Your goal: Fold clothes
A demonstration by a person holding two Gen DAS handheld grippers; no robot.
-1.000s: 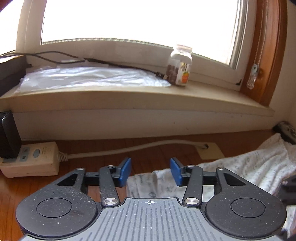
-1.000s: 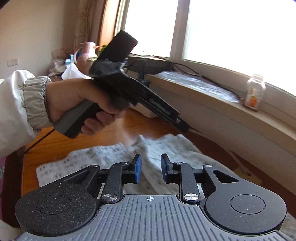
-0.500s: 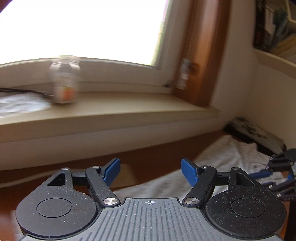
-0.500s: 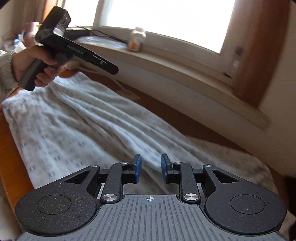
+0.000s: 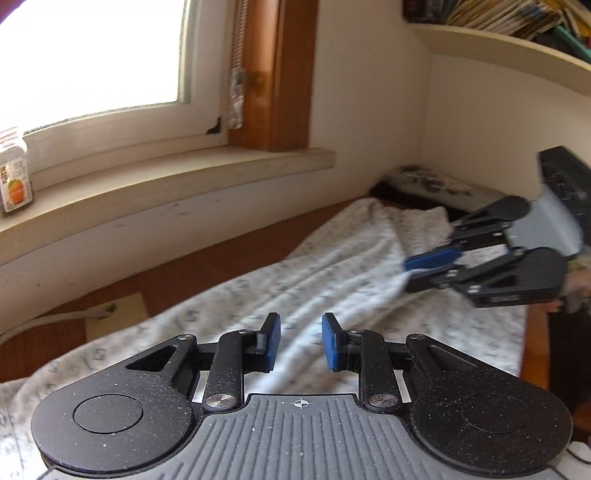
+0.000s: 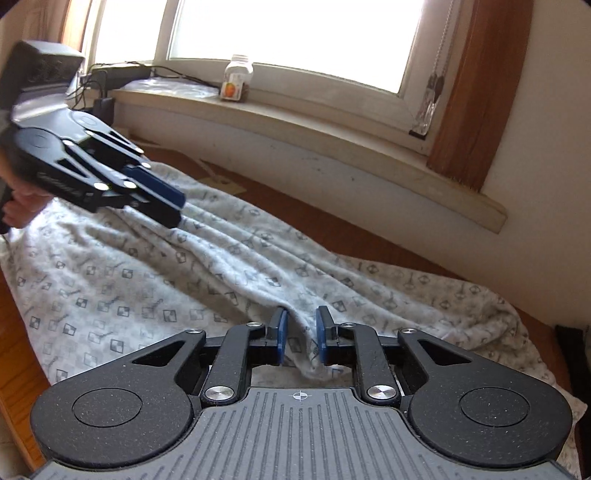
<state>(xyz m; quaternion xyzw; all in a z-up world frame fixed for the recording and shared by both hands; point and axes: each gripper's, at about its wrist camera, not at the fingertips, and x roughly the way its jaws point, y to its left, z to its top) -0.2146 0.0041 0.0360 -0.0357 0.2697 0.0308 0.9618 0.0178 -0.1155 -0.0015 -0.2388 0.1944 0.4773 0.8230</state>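
A white fleece garment (image 5: 332,280) with a grey square print lies spread and rumpled on the wooden table (image 5: 207,266). My left gripper (image 5: 301,332) hovers low over its middle. Its jaws are closing and no fabric is pinched between the blue pads. In the right wrist view that gripper (image 6: 179,210) points at a ridge near the garment's (image 6: 147,288) far left end. My right gripper (image 6: 301,332) is closing, and a raised fold of the garment fills the gap between its pads. The left wrist view shows it (image 5: 406,275) at the right, biting white fabric.
A windowsill (image 5: 166,177) runs along the back with a jar bearing an orange label (image 6: 238,79). A black box and cables (image 6: 122,72) sit at its left end. A bookshelf (image 5: 517,22) hangs over the corner. A dark flat object (image 5: 424,181) lies beyond the garment.
The left gripper swung right along the sill, from the power strip towards the corner, and its jaws narrowed. The right gripper came down onto the garment and closed around a fold.
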